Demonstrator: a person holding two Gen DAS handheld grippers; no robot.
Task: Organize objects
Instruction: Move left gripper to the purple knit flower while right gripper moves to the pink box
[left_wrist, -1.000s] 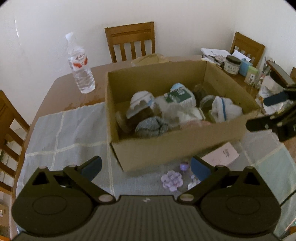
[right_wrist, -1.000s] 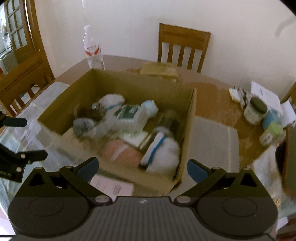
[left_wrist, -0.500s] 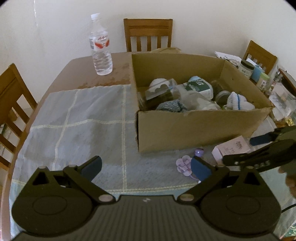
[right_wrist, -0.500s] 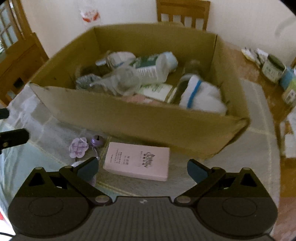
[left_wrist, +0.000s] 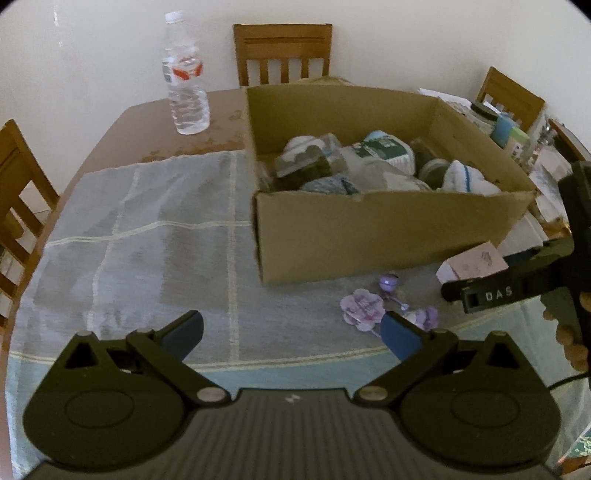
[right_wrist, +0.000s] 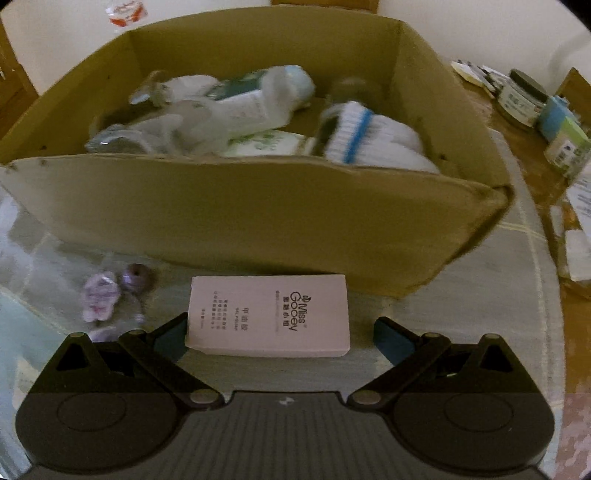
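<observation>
Straddling the pink carton (right_wrist: 269, 317), right gripper (right_wrist: 279, 338) has jaws wide, nothing held. Carton lies flat on cloth just in front of cardboard box (right_wrist: 258, 221). Left gripper (left_wrist: 291, 332) hovers wide, empty, near purple hair clips (left_wrist: 364, 308). Risk: thin flat carton may slide or tip if 1 pad touches first.

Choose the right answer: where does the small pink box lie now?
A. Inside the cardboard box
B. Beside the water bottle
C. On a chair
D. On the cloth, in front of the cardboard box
D: the pink box lies flat on the cloth, just outside the near wall of the cardboard box, between the open jaws of the right gripper.
</observation>
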